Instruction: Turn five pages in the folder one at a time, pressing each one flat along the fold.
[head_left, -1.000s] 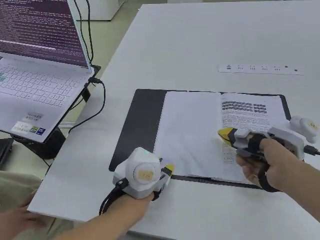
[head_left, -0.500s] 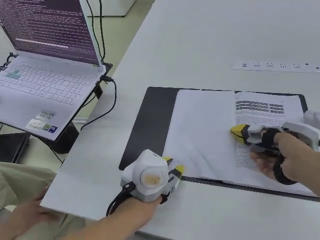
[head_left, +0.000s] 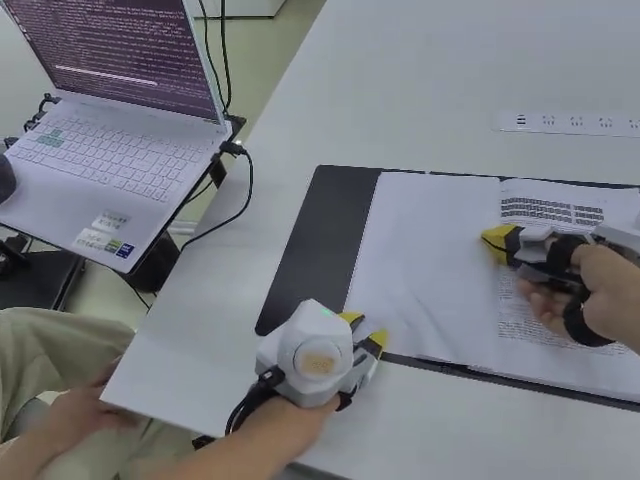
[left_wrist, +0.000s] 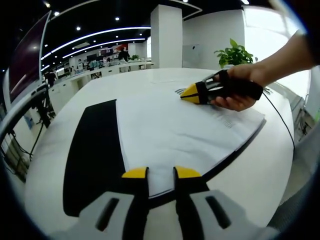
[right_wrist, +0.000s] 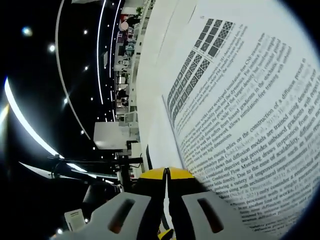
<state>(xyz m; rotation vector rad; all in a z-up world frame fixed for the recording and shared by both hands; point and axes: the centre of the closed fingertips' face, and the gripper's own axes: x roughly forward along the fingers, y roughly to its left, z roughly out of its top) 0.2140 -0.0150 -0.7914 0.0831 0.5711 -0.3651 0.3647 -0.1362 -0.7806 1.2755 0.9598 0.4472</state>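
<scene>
The folder lies open on the white table, with its black cover (head_left: 320, 235) on the left, a blank white page (head_left: 430, 265) in the middle and a printed page (head_left: 560, 300) on the right. My right gripper (head_left: 492, 240) is shut, its yellow tips resting on the paper at the fold between the blank and printed pages. In the right gripper view the shut tips (right_wrist: 166, 175) sit against the printed text (right_wrist: 250, 115). My left gripper (head_left: 365, 332) rests at the folder's near edge. Its jaws (left_wrist: 161, 173) stand a little apart over the blank page's (left_wrist: 165, 130) corner, holding nothing.
An open laptop (head_left: 110, 130) stands on a raised stand left of the table, with its cable (head_left: 228, 195) hanging by the table edge. A white power strip (head_left: 570, 122) lies beyond the folder. The person's leg (head_left: 60, 370) is at the lower left.
The head camera has shifted. My right gripper has slid a little along the fold toward the far edge of the page. The left gripper has stayed at the folder's near edge.
</scene>
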